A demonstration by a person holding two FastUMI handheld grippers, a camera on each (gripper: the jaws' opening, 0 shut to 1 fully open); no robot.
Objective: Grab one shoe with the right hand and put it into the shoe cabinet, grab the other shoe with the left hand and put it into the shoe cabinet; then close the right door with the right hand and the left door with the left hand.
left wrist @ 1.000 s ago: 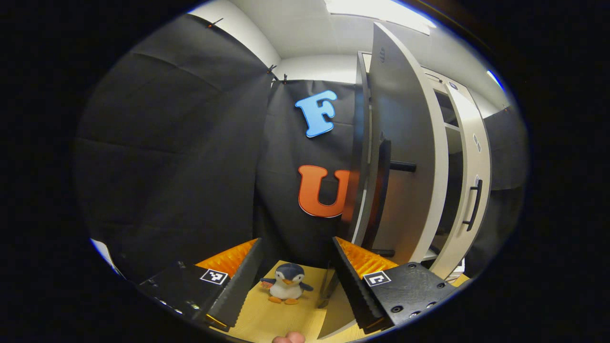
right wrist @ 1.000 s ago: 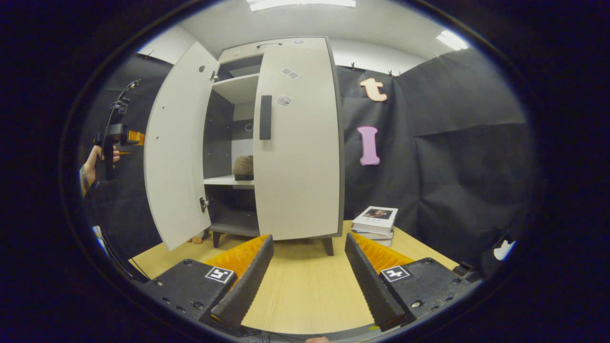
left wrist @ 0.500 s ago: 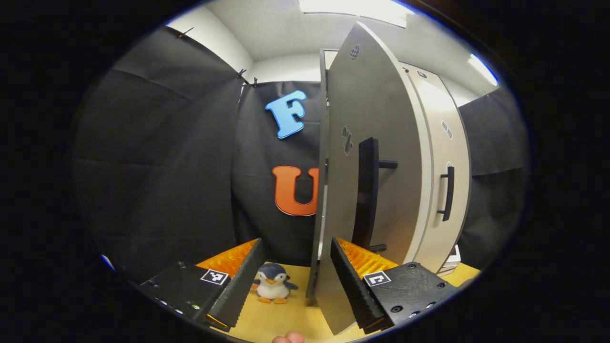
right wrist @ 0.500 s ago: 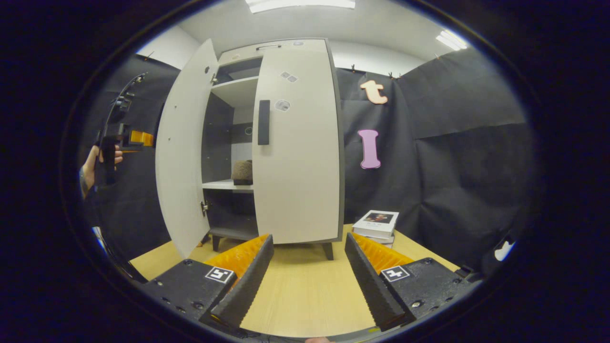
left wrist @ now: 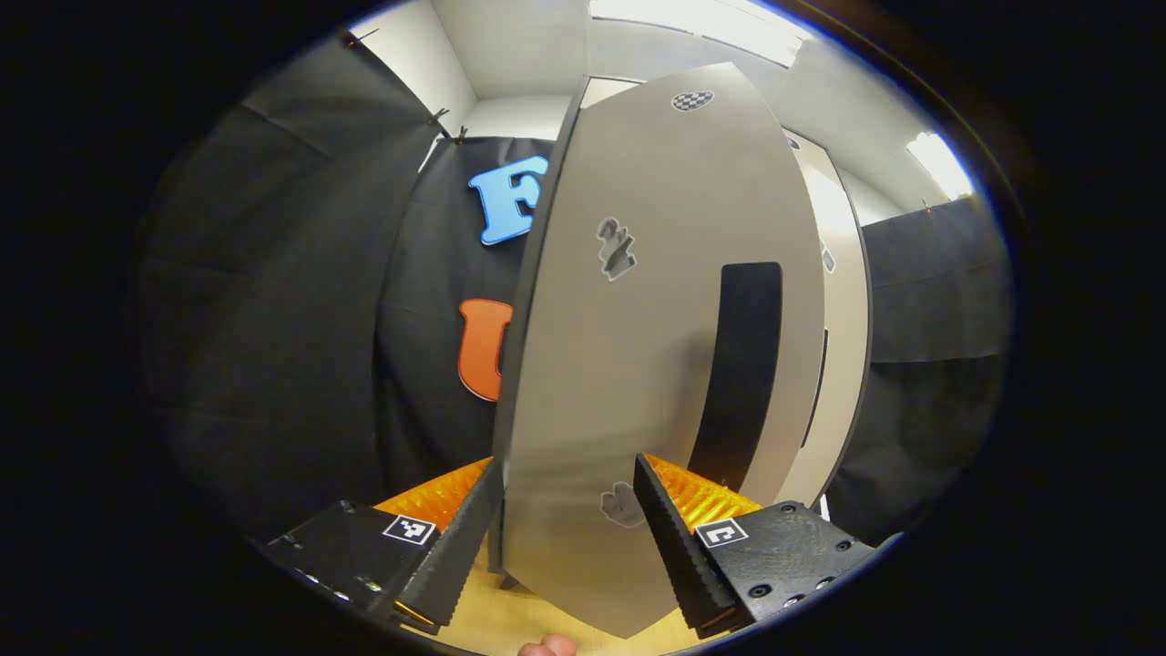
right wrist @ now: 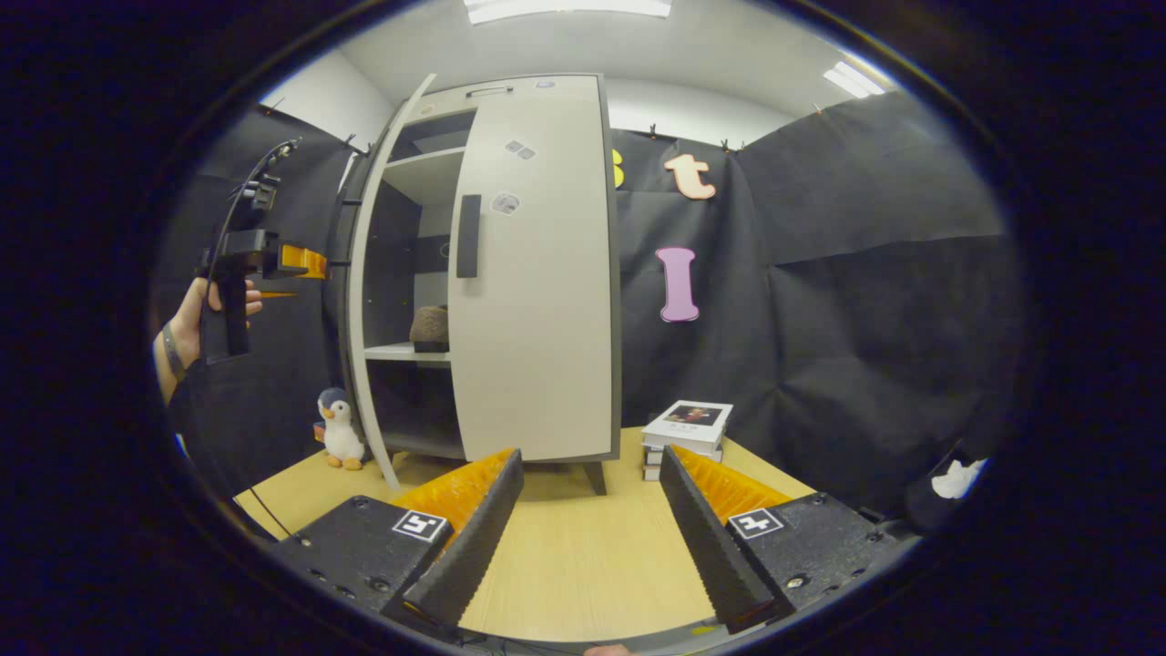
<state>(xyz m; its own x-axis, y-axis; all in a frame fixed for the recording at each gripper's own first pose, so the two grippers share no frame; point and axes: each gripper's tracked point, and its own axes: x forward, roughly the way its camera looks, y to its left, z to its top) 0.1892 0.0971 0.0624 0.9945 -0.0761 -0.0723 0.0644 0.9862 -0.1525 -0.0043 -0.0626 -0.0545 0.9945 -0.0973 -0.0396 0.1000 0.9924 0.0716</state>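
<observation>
My left gripper [left wrist: 565,538] is spread wide, the left door [left wrist: 638,364] close ahead between its fingers; my right gripper [right wrist: 588,538] gapes over the table [right wrist: 574,556], the cabinet [right wrist: 528,273] far ahead.

Shoe cabinet [right wrist: 537,301]: tall, pale grey w/ dark edges, on short legs on wood table. Right door [right wrist: 533,273] was shut, dark vertical handle. Left door [left wrist: 638,346] was part open, swung most of the way in, its dark handle facing out. One brown shoe [right wrist: 428,326] sat on the middle shelf inside
</observation>
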